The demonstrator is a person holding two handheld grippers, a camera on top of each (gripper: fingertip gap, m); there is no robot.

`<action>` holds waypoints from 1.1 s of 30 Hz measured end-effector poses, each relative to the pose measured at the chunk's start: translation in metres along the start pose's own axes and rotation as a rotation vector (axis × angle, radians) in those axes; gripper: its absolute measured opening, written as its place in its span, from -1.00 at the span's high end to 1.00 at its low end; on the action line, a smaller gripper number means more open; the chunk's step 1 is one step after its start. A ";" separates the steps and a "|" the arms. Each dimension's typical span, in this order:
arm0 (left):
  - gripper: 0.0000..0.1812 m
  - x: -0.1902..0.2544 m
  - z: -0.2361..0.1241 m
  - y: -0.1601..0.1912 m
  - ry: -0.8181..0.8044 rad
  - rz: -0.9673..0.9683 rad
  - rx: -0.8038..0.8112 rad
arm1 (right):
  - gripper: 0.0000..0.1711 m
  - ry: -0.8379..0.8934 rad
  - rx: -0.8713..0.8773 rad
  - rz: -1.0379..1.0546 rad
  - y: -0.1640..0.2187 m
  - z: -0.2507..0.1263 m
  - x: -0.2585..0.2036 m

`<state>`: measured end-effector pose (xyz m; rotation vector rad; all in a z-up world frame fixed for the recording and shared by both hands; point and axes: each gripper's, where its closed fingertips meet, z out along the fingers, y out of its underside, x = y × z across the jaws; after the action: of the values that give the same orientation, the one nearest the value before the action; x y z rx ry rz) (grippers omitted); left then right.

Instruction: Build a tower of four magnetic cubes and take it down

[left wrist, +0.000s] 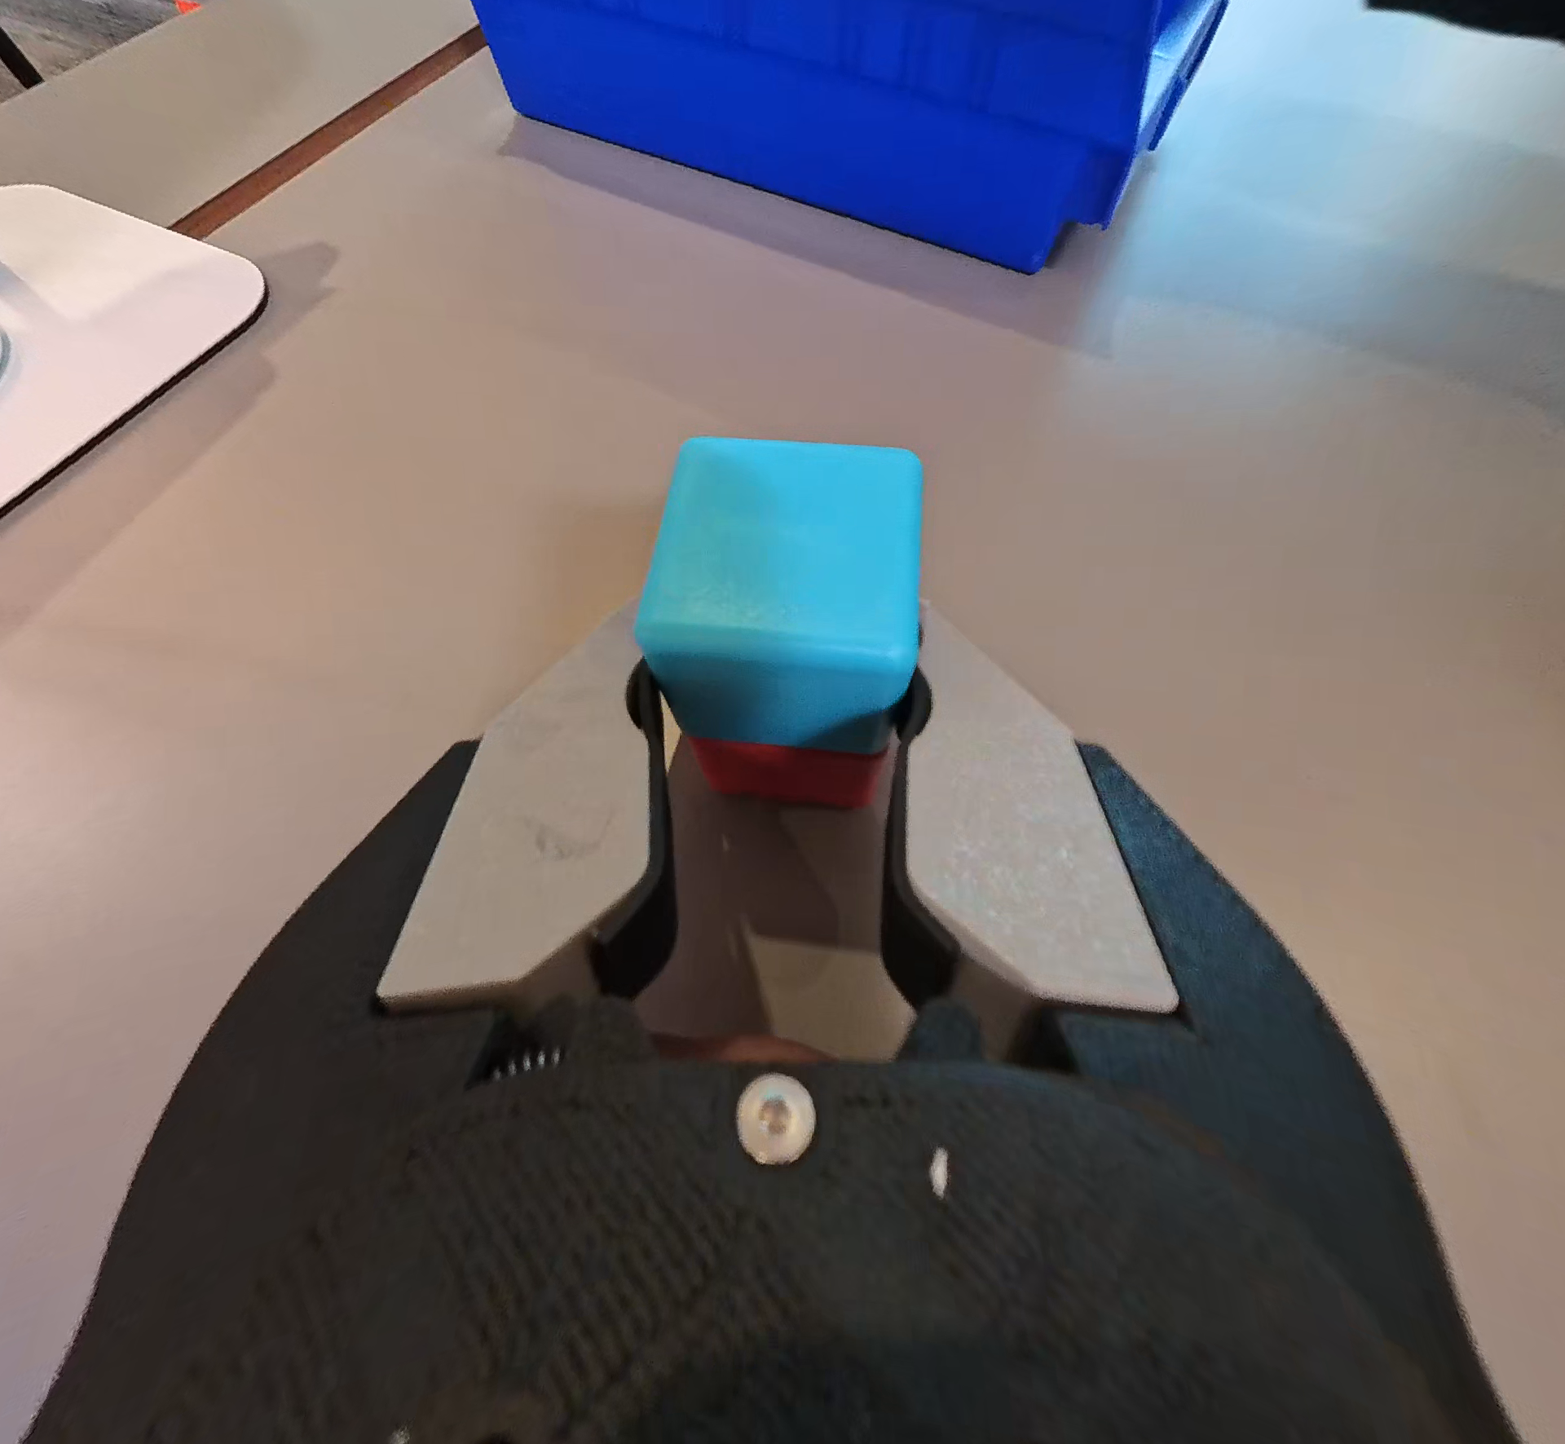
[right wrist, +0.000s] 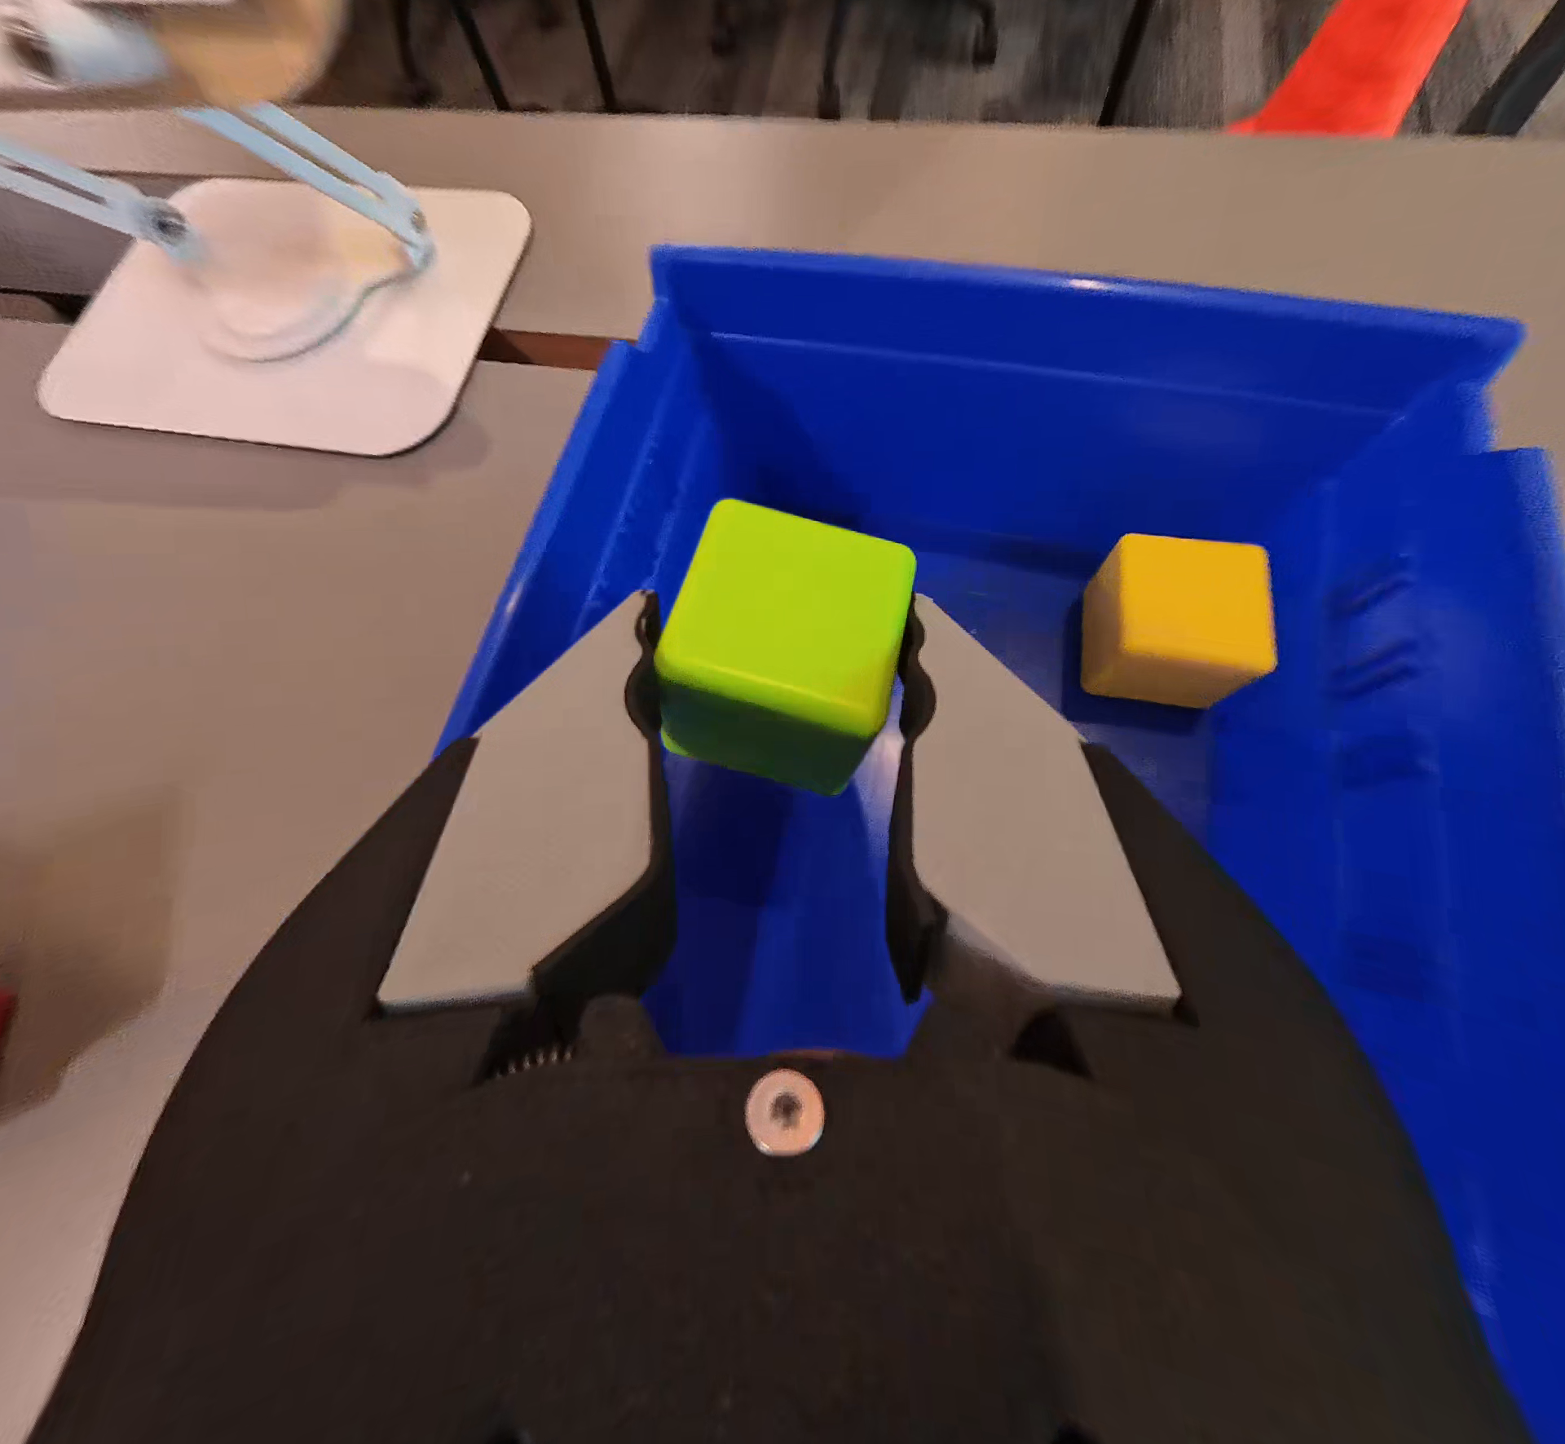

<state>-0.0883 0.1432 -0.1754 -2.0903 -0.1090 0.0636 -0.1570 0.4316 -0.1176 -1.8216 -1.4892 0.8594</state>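
Grey table [left wrist: 1186, 556]. Blue bin [right wrist: 1059, 387] on it, yellow cube [right wrist: 1177, 624] on its floor. Right gripper [right wrist: 783, 658] above bin, clamped on green cube [right wrist: 783, 641]. Left gripper [left wrist: 779, 692] pinches cyan cube [left wrist: 783, 590], stacked on red cube [left wrist: 792, 776], on table.

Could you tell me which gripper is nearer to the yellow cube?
Right. The right gripper holds the green cube beside the yellow cube; the left gripper is outside the blue bin.
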 end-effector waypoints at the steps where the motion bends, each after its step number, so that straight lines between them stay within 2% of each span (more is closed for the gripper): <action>1: 0.42 0.000 0.000 0.000 0.000 0.003 -0.001 | 0.36 -0.011 -0.024 0.018 0.002 0.013 0.000; 6: 0.41 0.005 0.001 0.004 0.040 -0.026 -0.022 | 0.36 -0.053 -0.116 0.069 0.018 0.060 0.000; 10: 0.40 0.008 0.005 0.018 0.073 -0.061 -0.114 | 0.35 -0.116 -0.122 0.097 0.024 0.070 -0.005; 16: 0.41 0.010 0.007 0.021 0.054 -0.007 -0.138 | 0.28 -0.070 -0.046 0.022 0.012 0.036 0.011; 21: 0.43 0.005 0.007 0.019 0.017 0.001 -0.128 | 0.34 -0.088 0.099 -0.006 -0.012 -0.024 -0.004; 25: 0.43 -0.001 0.007 0.014 -0.041 0.020 -0.103 | 0.36 -0.173 0.270 -0.107 -0.026 -0.092 -0.063; 28: 0.43 -0.006 0.005 0.007 -0.089 0.034 -0.064 | 0.42 -0.259 0.342 -0.174 -0.011 -0.133 -0.128; 30: 0.43 -0.009 0.004 0.003 -0.123 0.049 -0.047 | 0.38 -0.328 0.309 -0.218 0.016 -0.138 -0.175; 33: 0.43 -0.011 0.002 -0.004 -0.182 0.094 -0.024 | 0.32 -0.364 0.281 -0.275 0.050 -0.124 -0.229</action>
<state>-0.0996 0.1456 -0.1729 -2.1098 -0.1223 0.3108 -0.0631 0.1901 -0.0625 -1.2674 -1.6900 1.2341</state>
